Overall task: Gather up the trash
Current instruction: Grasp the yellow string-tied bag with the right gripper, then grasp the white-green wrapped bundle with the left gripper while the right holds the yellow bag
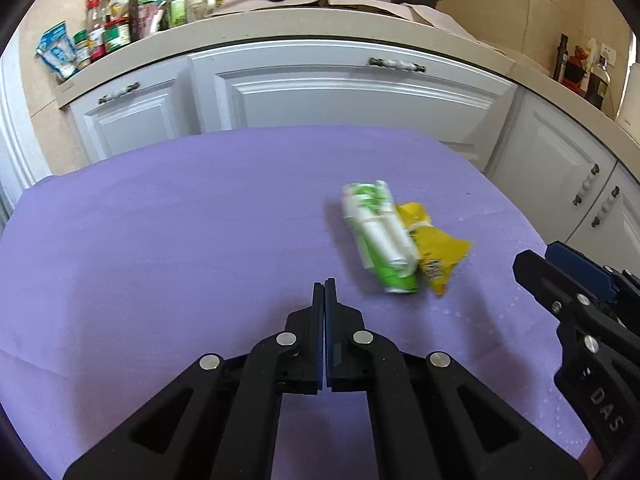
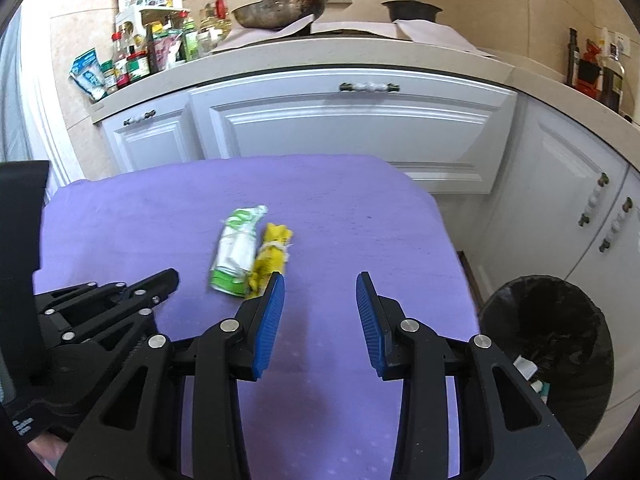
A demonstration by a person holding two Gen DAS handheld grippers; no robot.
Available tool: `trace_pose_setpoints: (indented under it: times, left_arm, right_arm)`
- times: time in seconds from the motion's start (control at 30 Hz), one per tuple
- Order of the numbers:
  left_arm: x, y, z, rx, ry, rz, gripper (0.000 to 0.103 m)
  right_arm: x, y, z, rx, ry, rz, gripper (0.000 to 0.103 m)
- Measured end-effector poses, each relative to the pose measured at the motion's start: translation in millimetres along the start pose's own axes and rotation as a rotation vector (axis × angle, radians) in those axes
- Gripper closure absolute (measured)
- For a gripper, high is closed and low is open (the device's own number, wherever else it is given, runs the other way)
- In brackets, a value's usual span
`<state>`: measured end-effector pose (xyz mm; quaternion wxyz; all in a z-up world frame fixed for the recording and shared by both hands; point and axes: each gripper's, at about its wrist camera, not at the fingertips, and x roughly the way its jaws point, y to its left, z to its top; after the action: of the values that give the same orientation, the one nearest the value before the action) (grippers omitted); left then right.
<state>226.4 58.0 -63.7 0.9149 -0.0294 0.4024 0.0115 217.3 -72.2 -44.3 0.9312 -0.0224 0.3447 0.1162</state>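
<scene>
Two wrappers lie touching mid-counter (image 2: 120, 216): green-white wrapper (image 2: 236, 252) left, yellow wrapper (image 2: 272, 256) right. Left gripper (image 1: 324, 284) is clenched, empty. Right gripper (image 2: 320, 280) is spread wide, nearest the yellow one, so I'd straddle that, pinch its middle. Black-lined trash bin (image 2: 560, 320) at right already holds scraps.

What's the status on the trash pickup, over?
Left tool shut, empty; right tool open, empty. Green wrapper and yellow wrapper touching on table. Bin right. Nothing in the way.
</scene>
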Motion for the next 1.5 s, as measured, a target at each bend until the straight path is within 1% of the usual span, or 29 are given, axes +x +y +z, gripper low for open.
trace_pose_setpoints:
  times: [0.17,0.4,0.53,0.6,0.63,0.7,0.8,0.9,0.97,1.03,1.07,1.13,1.17,1.23,1.3,1.33,1.43,1.5]
  left_arm:
    - [-3,22,-2,-0.02,0.002,0.041,0.102]
    - [-3,46,-3,-0.052,0.004,0.085,0.102]
    - [-3,54,-4,-0.062,0.004,0.094,0.102]
    - [-4,56,-5,-0.065,0.003,0.096,0.102]
    - [-4,57,-5,-0.069,0.004,0.094,0.102]
    - [-3,57,-4,-0.071,0.008,0.089,0.102]
    - [-3,53,-4,-0.068,0.006,0.085,0.102]
    - [-3,45,-2,-0.059,0.003,0.072,0.102]
    - [-3,37,0,-0.056,0.003,0.057,0.098]
    - [-2,27,3,-0.051,0.002,0.039,0.085]
    - [-1,19,4,-0.044,-0.001,0.03,0.081]
    - [0,6,7,-0.028,-0.009,0.02,0.07]
    - [1,-2,9,-0.018,-0.015,0.017,0.067]
    - [5,-14,12,-0.01,-0.017,0.009,0.058]
    - [9,-24,16,-0.01,-0.018,0.001,0.054]
    - [11,-29,18,-0.01,-0.019,0.003,0.049]
    - [19,-40,24,-0.004,-0.024,0.016,0.045]
    - [27,-44,27,-0.002,-0.017,0.027,0.04]
  right_arm:
    - [13,15,6,0.005,0.016,0.033,0.065]
    - [33,29,16,-0.01,0.039,0.025,0.065]
    - [47,33,16,-0.013,0.081,0.008,0.065]
    - [51,32,15,-0.007,0.093,0.003,0.071]
    - [52,31,15,-0.003,0.098,0.008,0.078]
    - [54,30,15,-0.001,0.107,0.011,0.083]
    - [54,28,14,0.002,0.107,0.02,0.085]
    - [48,26,15,0.0,0.085,0.009,0.085]
    - [42,21,16,-0.008,0.063,-0.009,0.085]
    - [37,15,17,-0.006,0.049,-0.023,0.085]
    - [34,9,17,0.001,0.043,-0.029,0.085]
    - [31,-1,19,0.014,0.033,-0.038,0.085]
    - [28,-7,19,0.022,0.028,-0.046,0.085]
    - [26,-17,21,0.034,0.021,-0.056,0.085]
    - [22,-29,21,0.051,0.012,-0.065,0.085]
    - [22,-32,21,0.056,0.011,-0.068,0.085]
    - [19,-47,20,0.073,0.003,-0.076,0.085]
    - [18,-55,19,0.083,0.0,-0.077,0.085]
